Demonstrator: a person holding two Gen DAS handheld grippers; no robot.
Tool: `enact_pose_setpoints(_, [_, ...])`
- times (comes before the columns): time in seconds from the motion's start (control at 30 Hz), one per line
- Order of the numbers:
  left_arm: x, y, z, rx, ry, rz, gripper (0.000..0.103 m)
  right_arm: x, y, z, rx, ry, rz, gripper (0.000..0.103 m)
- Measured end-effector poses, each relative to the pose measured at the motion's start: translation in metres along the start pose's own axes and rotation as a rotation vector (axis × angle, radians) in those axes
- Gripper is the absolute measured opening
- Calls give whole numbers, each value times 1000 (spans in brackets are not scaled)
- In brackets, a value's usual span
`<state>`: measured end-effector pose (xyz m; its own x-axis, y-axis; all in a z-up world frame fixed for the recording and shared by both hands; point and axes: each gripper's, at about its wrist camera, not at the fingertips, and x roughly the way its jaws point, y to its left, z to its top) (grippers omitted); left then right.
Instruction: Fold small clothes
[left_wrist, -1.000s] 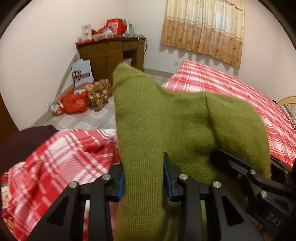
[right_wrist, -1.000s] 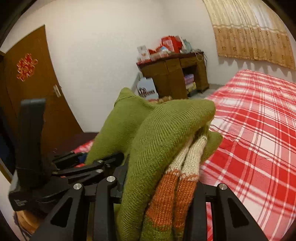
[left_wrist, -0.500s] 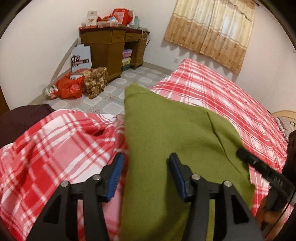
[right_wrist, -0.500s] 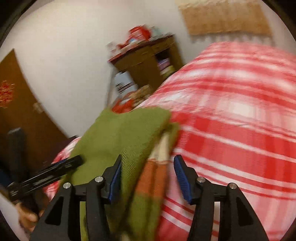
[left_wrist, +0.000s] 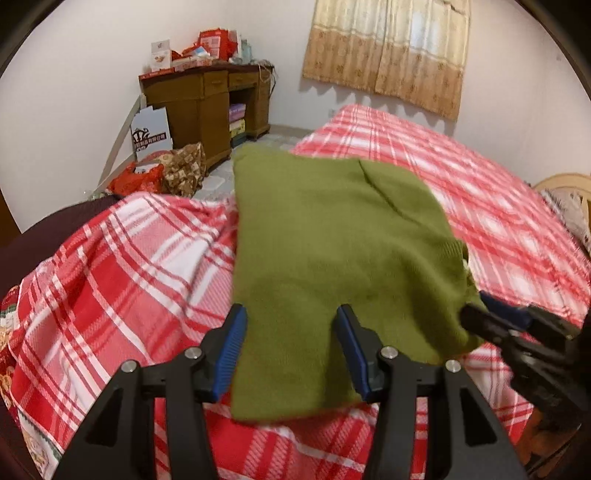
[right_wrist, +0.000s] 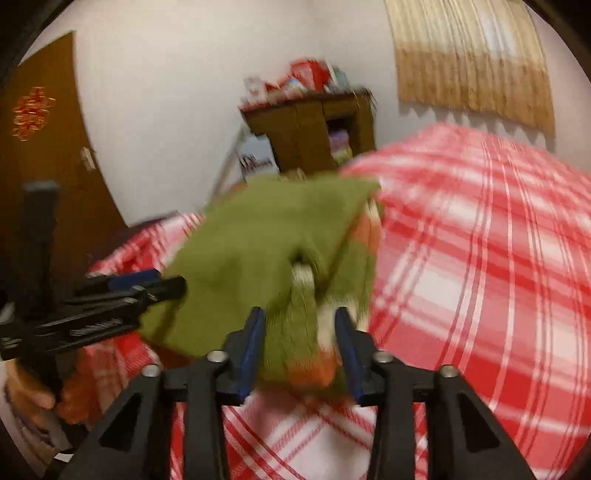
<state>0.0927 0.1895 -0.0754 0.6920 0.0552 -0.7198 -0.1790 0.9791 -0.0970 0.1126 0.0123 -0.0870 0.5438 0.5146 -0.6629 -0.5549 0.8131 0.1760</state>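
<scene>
Since a second ago the folded green sweater (left_wrist: 332, 251) has come down from mid-air onto the plaid bed (left_wrist: 122, 266) near its foot edge. Left gripper (left_wrist: 290, 354), angled downward, stands half open astride the hem, not pressing. Right gripper (right_wrist: 299, 347) has just been closing narrow around the striped cuff; whether it pinches, I cannot tell. Best to smooth the fold flat before withdrawing.

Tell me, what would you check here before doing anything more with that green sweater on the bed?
1. Green sweater lying on the plaid bed cover: ok.
2. Left gripper let go: ok; its jaws have just been opening and stand apart, with the sweater between them unpinched.
3. Right gripper hold: cannot tell; its jaws have just been closing around the striped hem, but the picture is blurred.
4. Striped hem tucked inside the fold: not ok, it peeks out.
</scene>
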Motion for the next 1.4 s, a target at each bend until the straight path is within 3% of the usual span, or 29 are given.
enact_pose_setpoints(0.13, [5,-7,-9,44,6,82,53,7,-19,-6,109,8,6,11])
enact_pose_setpoints(0.47, [-5,-3,-20,38,43,123,53,-1,-24,-13,210,22,-2,9])
enact_pose_setpoints(0.6, [-20,-10,-28,72,15,148,53,-18,-22,-22,275,37,-13,12])
enact_pose_setpoints(0.77, [-38,-13,-29,91,-38,157,53,-58,-2,-34,252,-19,-90,13])
enact_pose_setpoints(0.8, [-44,-15,-29,98,-55,161,53,-64,1,-35,248,-29,-107,15])
enact_pose_setpoints(0.83, [-49,-16,-30,103,-67,163,55,-70,4,-35,245,-38,-120,25])
enact_pose_setpoints(0.87, [-53,-19,-30,105,-76,164,57,-77,7,-36,242,-48,-125,43])
enact_pose_setpoints(0.93, [-63,-21,-31,109,-102,167,70,-92,11,-36,241,-83,-122,66])
enact_pose_setpoints(1.2, [-95,-34,-29,118,-163,176,79,-130,28,-33,212,-116,-156,68])
enact_pose_setpoints(1.33, [-120,-42,-26,130,-250,200,101,-150,43,-29,149,-161,-207,69])
enact_pose_setpoints(1.4, [-133,-42,-24,124,-287,202,101,-161,51,-28,120,-187,-235,69])
